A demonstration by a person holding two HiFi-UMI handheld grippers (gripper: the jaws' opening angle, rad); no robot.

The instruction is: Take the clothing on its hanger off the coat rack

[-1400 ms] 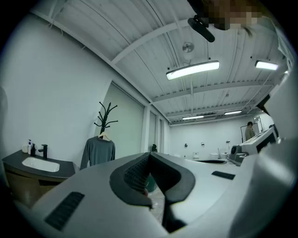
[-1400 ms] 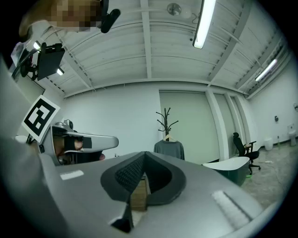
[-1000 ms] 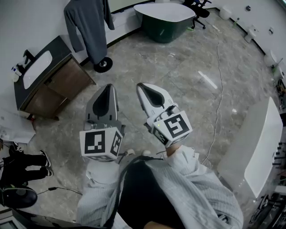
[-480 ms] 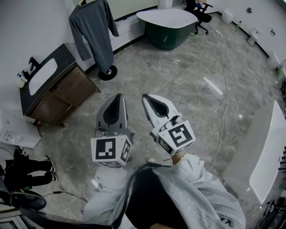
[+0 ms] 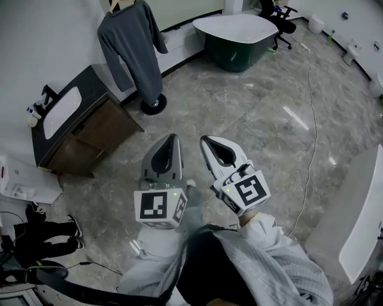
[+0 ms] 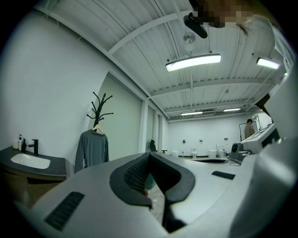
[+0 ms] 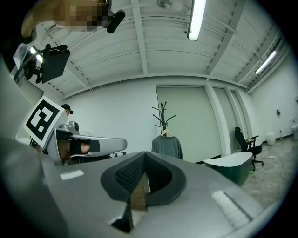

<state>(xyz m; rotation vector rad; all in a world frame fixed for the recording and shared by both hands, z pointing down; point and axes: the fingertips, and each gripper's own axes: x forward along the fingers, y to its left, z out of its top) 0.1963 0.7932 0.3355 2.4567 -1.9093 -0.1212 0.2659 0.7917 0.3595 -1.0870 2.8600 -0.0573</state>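
Observation:
A grey long-sleeved top [image 5: 131, 48] hangs on a wooden hanger from a black branched coat rack, whose round base [image 5: 154, 104] stands on the floor by the wall. The top [image 6: 92, 148] and the rack [image 6: 99, 109] show far off in the left gripper view. The right gripper view also has the top [image 7: 166, 147] and the rack [image 7: 163, 116], straight ahead. My left gripper [image 5: 170, 139] and right gripper [image 5: 207, 142] are side by side, well short of the rack, both shut and empty.
A dark wooden vanity [image 5: 90, 134] with a white sink [image 5: 61, 110] stands left of the rack. A dark green bathtub [image 5: 236, 36] and an office chair [image 5: 280, 12] lie beyond. A cable [image 5: 311, 137] runs across the marble floor. A white tub [image 5: 365, 221] is at right.
The rack and top have come further into the head view and sit a little nearer. Both grippers stayed shut and shifted slightly right and down in the picture.

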